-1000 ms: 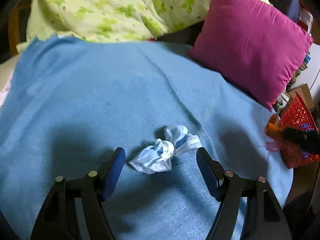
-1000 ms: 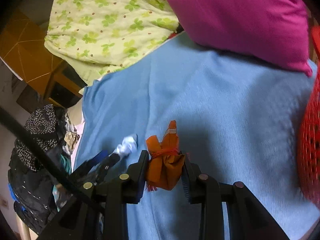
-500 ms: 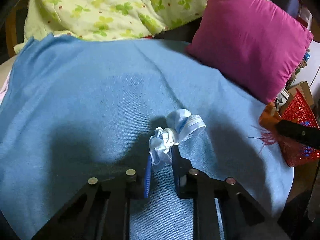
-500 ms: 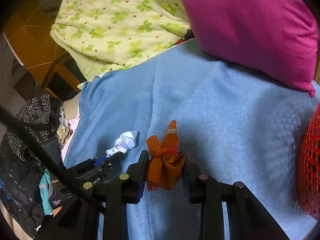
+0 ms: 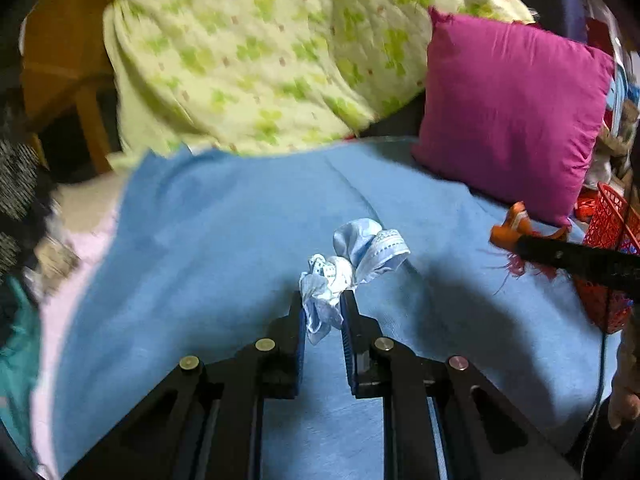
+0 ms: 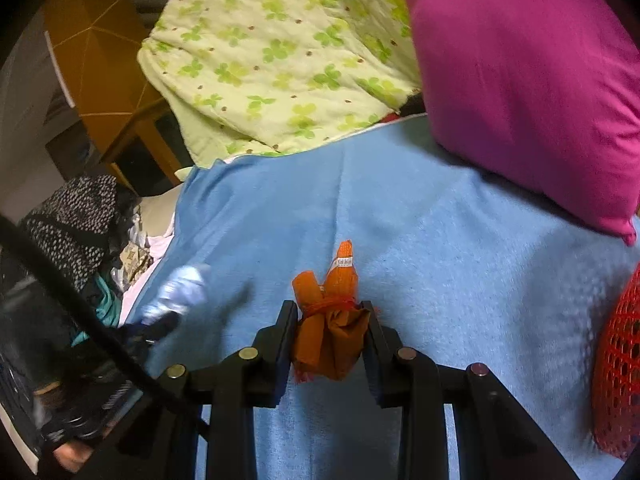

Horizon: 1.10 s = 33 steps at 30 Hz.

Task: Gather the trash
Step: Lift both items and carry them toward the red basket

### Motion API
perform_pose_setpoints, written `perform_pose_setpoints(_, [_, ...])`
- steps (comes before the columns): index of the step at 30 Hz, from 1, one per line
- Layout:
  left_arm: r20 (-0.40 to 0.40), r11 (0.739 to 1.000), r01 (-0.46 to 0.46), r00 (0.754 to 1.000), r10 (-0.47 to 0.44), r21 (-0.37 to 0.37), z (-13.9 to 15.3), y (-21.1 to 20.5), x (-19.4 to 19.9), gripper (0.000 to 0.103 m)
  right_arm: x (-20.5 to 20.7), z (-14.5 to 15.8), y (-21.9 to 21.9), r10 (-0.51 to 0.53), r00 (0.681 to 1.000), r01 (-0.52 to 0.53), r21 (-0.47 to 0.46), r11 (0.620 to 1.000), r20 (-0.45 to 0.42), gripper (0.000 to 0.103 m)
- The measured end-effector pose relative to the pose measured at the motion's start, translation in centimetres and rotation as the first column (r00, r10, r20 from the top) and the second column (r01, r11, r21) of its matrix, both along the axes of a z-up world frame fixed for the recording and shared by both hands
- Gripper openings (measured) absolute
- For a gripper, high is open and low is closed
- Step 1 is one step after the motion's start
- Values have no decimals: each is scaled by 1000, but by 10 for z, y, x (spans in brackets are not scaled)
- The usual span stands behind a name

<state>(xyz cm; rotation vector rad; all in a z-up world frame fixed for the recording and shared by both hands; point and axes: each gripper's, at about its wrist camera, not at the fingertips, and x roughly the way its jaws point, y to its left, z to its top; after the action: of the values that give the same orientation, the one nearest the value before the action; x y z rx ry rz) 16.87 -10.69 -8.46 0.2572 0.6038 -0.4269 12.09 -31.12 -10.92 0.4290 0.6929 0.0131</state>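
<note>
basket (image 5: 610, 236) of red mesh lies right of both grippers, nearer the right gripper (image 6: 328, 320) pinching the orange wrapper (image 6: 328, 328), while the left gripper (image 5: 323, 308) pinches the white-blue wad (image 5: 352, 256).

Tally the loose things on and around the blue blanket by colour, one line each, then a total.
Pale blue and white: 1, the crumpled wrapper in the left gripper
Orange: 1, the tied bundle in the right gripper
Magenta: 1, the cushion
Red: 1, the mesh basket
Total: 4

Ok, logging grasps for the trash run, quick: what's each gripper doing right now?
Left gripper: shut on the crumpled white-blue wrapper.
Right gripper: shut on the orange wrapper.
</note>
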Motion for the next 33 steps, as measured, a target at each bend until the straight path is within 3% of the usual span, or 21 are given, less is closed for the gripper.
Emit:
perform_pose_setpoints(4, [111, 999, -37, 993, 33, 31, 26, 4, -32, 18, -9, 8, 6, 9, 999, -7, -47, 999, 45, 33])
perform_pose_setpoints(10, [162, 996, -89, 983, 83, 28, 59, 5, -69, 18, -31, 25, 7, -3, 994, 10, -65, 998, 114, 33])
perform_pose_setpoints(14, [232, 994, -99, 969, 88, 37, 84, 3, -94, 18, -58, 35, 8, -5, 988, 10, -30, 1000, 156, 33])
perform_pose_setpoints(18, [253, 996, -87, 964, 79, 22, 101, 0, -112, 18, -92, 47, 7, -11, 984, 12, -5, 1000, 175, 33])
perform_pose_setpoints(26, [263, 998, -62, 963, 60, -1, 120, -15, -148, 18, -153, 99, -7, -32, 974, 44, -47, 998, 225, 33])
perform_pose_setpoints(33, [275, 1000, -30, 961, 26, 9, 129, -36, -170, 18, -194, 122, -22, -57, 966, 78, -71, 994, 253, 33])
